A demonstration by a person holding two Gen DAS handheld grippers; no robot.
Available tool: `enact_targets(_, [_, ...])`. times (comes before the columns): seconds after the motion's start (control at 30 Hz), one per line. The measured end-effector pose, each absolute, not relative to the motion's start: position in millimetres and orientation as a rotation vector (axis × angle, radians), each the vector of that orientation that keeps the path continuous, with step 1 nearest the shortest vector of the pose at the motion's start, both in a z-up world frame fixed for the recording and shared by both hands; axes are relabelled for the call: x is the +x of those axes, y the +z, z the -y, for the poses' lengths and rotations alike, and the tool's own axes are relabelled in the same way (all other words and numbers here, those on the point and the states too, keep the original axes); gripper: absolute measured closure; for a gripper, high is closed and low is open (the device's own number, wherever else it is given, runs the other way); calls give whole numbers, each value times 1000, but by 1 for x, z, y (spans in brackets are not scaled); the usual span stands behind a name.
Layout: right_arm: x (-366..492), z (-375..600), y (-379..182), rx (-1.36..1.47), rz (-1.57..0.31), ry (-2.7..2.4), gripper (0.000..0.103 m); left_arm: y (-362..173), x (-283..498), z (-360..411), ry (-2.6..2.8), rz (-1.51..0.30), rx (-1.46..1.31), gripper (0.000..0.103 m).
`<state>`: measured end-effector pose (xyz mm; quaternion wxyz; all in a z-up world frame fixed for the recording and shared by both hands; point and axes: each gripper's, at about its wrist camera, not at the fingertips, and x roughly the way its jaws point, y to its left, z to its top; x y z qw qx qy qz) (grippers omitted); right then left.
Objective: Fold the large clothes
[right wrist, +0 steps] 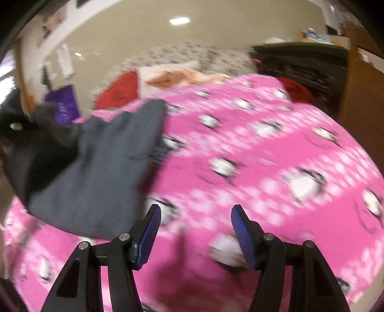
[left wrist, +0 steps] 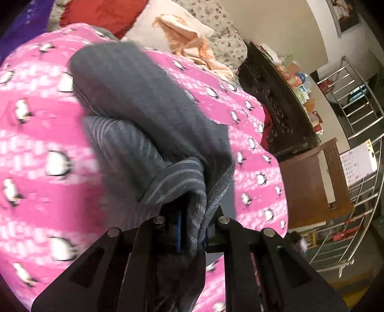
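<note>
Beige wall [left wrist: 276, 28]; dark carved cabinet [left wrist: 276, 100]

— What sort of place was it?
— A bedroom in a home. A bed lay under a pink penguin-print blanket [left wrist: 48, 134], with a floral pillow [left wrist: 216, 21] and a red cushion [left wrist: 105, 12] at its head.
— Anything else?
— A dark carved wooden cabinet [left wrist: 276, 108] cluttered with packets stood beside it, a metal drying rack [left wrist: 360, 134] stood nearby, and a picture [left wrist: 345, 14] hung on the wall.

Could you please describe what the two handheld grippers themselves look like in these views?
Both look alike: the left gripper and right gripper have matte black angular linkage arms with triangular cut-outs, round silver pivot pins, and ribbed blue pads. No cables, markings or sleeves show.
</note>
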<state>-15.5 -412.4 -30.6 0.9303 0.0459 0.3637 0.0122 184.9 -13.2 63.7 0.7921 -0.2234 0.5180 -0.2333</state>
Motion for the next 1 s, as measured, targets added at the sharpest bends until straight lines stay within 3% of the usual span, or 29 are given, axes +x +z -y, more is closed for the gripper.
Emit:
enact_targets(0.13, [-25, 430, -63, 69, -838, -96, 44, 52, 204, 78, -508, -1148, -504, 93])
enact_targets(0.2, [-39, 419, -74, -39, -768, -89, 44, 47, 201, 106, -546, -1159, -503, 99])
enact_targets(0.4, [-43, 424, -74, -27, -750, -79, 44, 38, 181, 190, -606, -1155, -358, 99])
enact_targets(0.53, [-45, 422, -74, -33, -747, -75, 44, 66, 165, 164, -600, -1086, -340, 99])
enact_targets(0.7, [-40, 418, -73, -40, -760, -80, 44, 83, 146, 79, -474, -1017, -327, 99])
enact_targets(0.8, [-33, 415, -59, -44, -812, -99, 44, 57, 124, 24, -384, -1030, -352, 98])
enact_targets(1.0, [-28, 380, 3, -29, -692, -31, 44, -7, 70, -25, -240, -999, -365, 99])
